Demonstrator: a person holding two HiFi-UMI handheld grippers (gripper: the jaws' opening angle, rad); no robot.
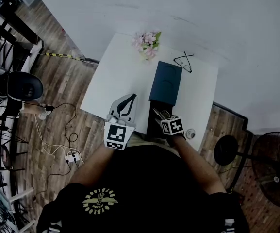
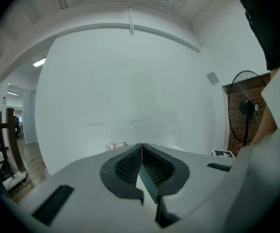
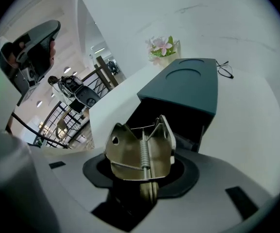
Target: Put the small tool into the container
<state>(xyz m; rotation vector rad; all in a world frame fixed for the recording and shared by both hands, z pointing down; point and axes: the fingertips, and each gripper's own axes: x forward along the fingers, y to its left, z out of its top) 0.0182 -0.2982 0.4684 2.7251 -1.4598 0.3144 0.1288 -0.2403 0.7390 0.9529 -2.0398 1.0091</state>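
Right gripper (image 3: 144, 178): jaws opening with the metal clip (image 3: 130, 152) between them, at the box (image 3: 188, 84) mouth, likely for dropping in.
Left gripper (image 2: 142, 166): closed, empty, tilted up out of the way.

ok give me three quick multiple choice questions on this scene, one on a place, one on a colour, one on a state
1. Where on the table are the flowers? A near edge B far edge C middle
2. What colour is the container? A red B dark teal C yellow
3. How do the left gripper's jaws stand? A together, empty B wide apart C shut on a cloth

Answers: B, the flowers sit at the edge farthest from the person; B, its lid reads dark teal; A, the jaws meet with nothing between them.
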